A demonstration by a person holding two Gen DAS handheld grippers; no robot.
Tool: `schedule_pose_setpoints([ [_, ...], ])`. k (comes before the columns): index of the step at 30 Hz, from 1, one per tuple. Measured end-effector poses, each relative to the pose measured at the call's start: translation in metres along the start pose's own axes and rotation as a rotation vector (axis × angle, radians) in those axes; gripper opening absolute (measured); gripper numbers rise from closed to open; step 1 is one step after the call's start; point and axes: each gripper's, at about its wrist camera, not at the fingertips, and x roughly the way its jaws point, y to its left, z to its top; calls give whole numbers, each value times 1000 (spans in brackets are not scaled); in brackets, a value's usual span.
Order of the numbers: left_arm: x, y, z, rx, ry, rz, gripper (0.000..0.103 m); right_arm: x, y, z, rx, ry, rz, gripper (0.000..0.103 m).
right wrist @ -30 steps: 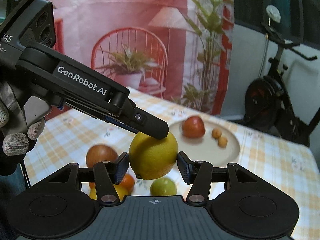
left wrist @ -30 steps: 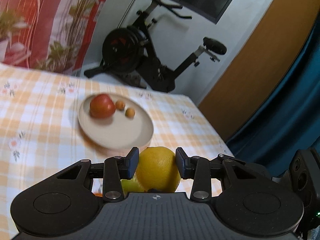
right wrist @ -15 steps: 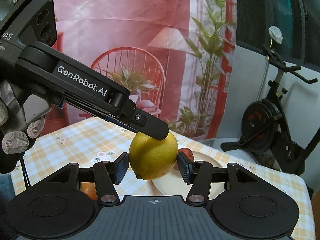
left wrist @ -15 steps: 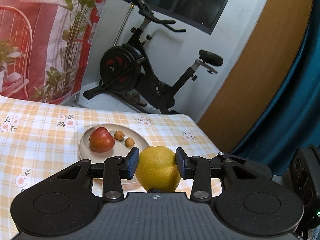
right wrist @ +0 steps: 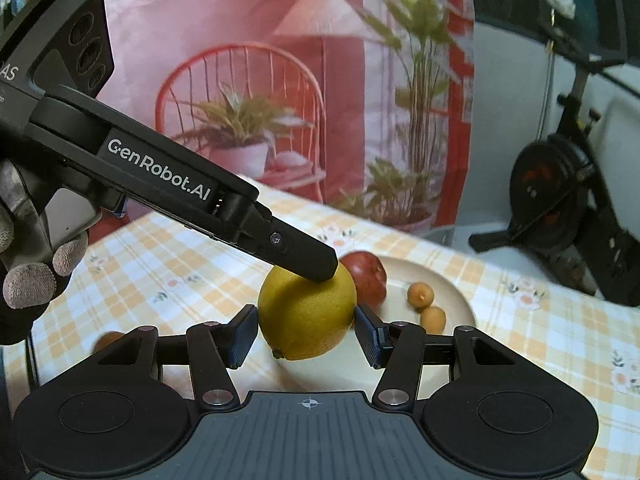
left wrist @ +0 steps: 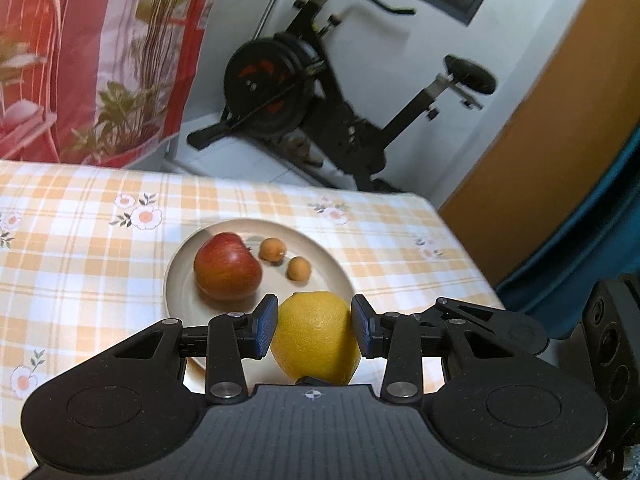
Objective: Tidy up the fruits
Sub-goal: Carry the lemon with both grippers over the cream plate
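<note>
A big yellow lemon (left wrist: 316,336) is clamped by both grippers at once. My left gripper (left wrist: 314,322) is shut on its sides, and in the right wrist view one left finger (right wrist: 308,260) lies across the lemon's (right wrist: 306,316) top. My right gripper (right wrist: 306,334) is shut on it from the other direction. The lemon hangs over the near rim of a beige plate (left wrist: 176,280) (right wrist: 460,300). On that plate lie a red apple (left wrist: 226,266) (right wrist: 366,276) and two small orange fruits (left wrist: 272,249) (right wrist: 420,294). Whether the lemon touches the plate I cannot tell.
The plate sits on an orange-checked tablecloth (left wrist: 80,248) near the table's far edge. Behind it stands a black exercise bike (left wrist: 304,92). A brownish fruit (right wrist: 108,340) lies on the cloth at the left. A gloved hand (right wrist: 28,280) holds the left gripper.
Both grippers have carried the lemon forward together, away from the loose fruits on the cloth and up to the plate. The plate now looks larger and closer. Both grips are unchanged.
</note>
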Motion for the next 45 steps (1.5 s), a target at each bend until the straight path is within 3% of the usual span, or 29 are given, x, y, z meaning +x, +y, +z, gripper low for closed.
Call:
schedule_pose_setpoints([
  [10, 65, 13, 15, -9, 97, 13, 41, 48, -44, -17, 53, 87, -18, 49],
  [17, 76, 15, 26, -27, 69, 6, 40, 60, -64, -18, 67, 78, -28, 48],
  [37, 60, 21, 38, -33, -13, 63, 40, 86, -78, -5, 58, 12, -116, 49],
  [45, 41, 18, 35, -24, -41, 89, 40, 67, -75, -5, 73, 19, -123, 51],
])
